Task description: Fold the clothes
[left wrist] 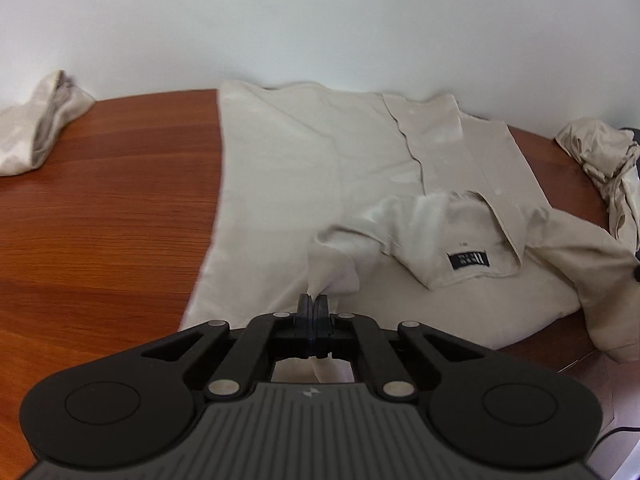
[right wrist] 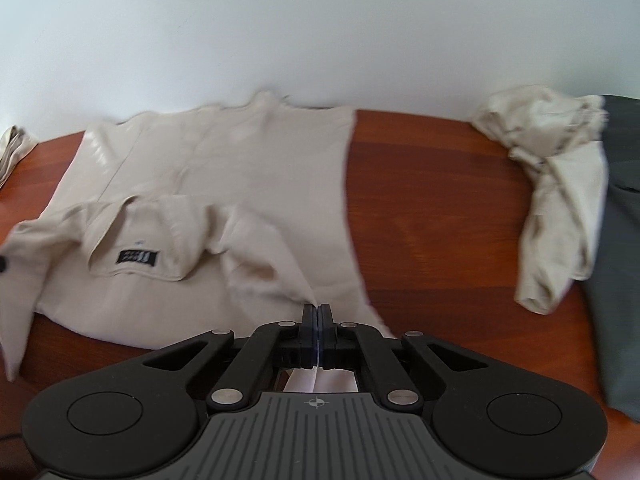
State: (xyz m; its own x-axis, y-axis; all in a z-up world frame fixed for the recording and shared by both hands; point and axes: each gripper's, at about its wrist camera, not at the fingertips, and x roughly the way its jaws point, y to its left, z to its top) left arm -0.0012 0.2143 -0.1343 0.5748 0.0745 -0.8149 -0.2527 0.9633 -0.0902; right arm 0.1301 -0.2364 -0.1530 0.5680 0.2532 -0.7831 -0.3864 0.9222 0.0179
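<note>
Shirt (left wrist: 304, 168) fabric is pinched by both closed tools (left wrist: 313, 303) (right wrist: 317, 312).

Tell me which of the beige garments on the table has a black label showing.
The spread-out beige shirt in the middle, pinched by both tongs. Its black label sits inside the collar. The crumpled piece and the folded one show none.

Shirt (left wrist: 304, 168) plain beige, no print; neck label (left wrist: 469, 260) black with pale lettering, unreadable. Table (left wrist: 108, 216) reddish-brown wood, fine grain lines. Wall (left wrist: 320, 20) plain white. Crumpled cloth (right wrist: 560, 184) at right cream-beige with darker creases. Cloth bundle (left wrist: 36, 132) at far left pale beige, greyish inside fold. Garment (right wrist: 616, 240) at right edge dark grey-green, plain. Left gripper (left wrist: 313, 300) and right gripper (right wrist: 317, 310) black, silver rivets, grey ribbed housing.
</note>
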